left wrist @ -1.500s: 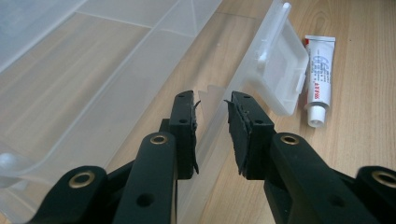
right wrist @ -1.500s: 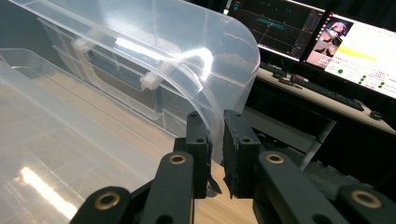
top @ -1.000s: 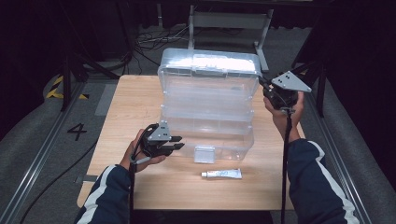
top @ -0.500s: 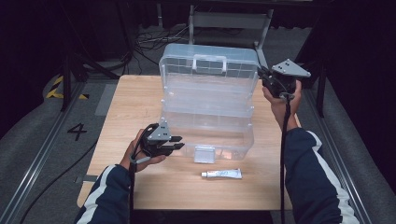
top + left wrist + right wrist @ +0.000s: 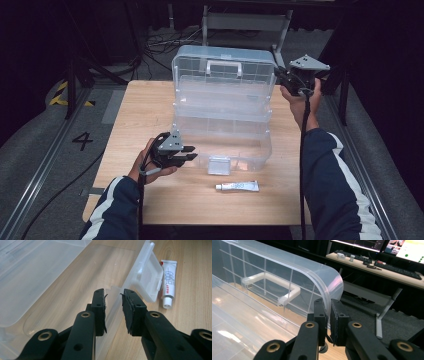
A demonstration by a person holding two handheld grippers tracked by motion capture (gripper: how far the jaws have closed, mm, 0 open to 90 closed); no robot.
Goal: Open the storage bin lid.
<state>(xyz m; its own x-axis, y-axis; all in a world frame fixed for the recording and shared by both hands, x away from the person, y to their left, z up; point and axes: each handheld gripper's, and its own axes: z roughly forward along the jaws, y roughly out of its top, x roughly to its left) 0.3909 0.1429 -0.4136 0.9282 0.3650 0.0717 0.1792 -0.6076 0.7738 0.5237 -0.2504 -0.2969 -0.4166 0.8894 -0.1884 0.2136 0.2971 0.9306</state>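
Lid (image 5: 287,272) raised upright, rim pinched by right gripper (image 5: 328,315) fingers. Left gripper (image 5: 113,308) fingers narrow, straddling box (image 5: 37,277) front wall, not visibly pressing.

Left tool (image 5: 189,153) low, jaws slightly parted; right tool (image 5: 278,74) raised, jaws pinched shut.

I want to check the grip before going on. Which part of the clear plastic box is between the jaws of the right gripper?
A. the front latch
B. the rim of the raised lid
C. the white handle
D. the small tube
B: in the right gripper view the right gripper pinches the curved rim of the raised lid, beside the white handle.
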